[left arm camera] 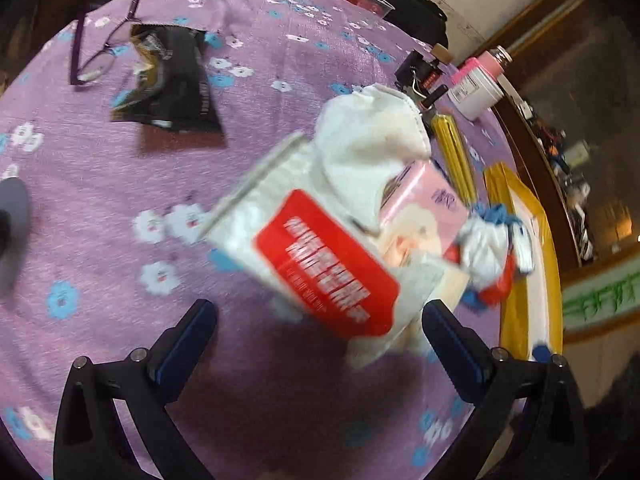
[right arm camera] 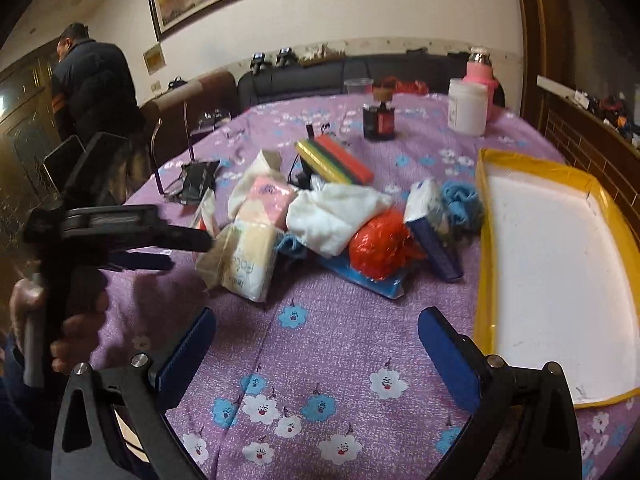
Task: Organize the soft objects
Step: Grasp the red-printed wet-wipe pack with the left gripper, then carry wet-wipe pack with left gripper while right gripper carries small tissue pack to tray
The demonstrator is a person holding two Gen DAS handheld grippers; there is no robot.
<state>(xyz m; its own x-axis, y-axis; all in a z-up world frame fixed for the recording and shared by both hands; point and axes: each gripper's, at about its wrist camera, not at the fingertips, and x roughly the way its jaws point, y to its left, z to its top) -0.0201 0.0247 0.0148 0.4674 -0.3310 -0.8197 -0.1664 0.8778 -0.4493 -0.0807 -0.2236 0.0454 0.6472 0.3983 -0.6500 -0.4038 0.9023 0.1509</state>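
Your left gripper (left arm camera: 320, 332) hangs over the table (left arm camera: 120, 184), jaws spread wide and holding nothing. Just ahead of them lies a white pack w/ a red label (left arm camera: 320, 276), blurred by motion. Behind it sit a white cloth (left arm camera: 368, 140) and a pink tissue pack (left arm camera: 424, 208). A black wrapper (left arm camera: 176, 80) and a pair of glasses (left arm camera: 96, 60) lie far off to the left of that view.

Your right gripper (right arm camera: 316, 344) is also wide open w/ nothing between the jaws, over bare purple flowered cloth. From this side the soft things make one heap in the middle of the table: a cream tissue pack (right arm camera: 248, 260) at front left, the pink tissue pack (right arm camera: 266, 196) behind it, the white cloth (right arm camera: 336, 212) in the center, a red plastic bag (right arm camera: 380, 244) on a blue packet (right arm camera: 368, 280), then blue yarn (right arm camera: 460, 200) at the right end, near the tray. The yellow-rimmed tray (right arm camera: 482, 240) w/ a white floor lies to the right of the heap. A striped sponge block (right arm camera: 336, 160) sits behind the heap; a dark jar (right arm camera: 378, 120), a white tub (right arm camera: 466, 108) and a pink bottle (right arm camera: 478, 68) stand further back.

Your left hand (right arm camera: 60, 320) grips the handle of the left gripper at the left edge of the right view, its fingers reaching to the cream pack; contact can't be judged. A person in a dark jacket (right arm camera: 92, 84) stands in the bkgd, back turned.
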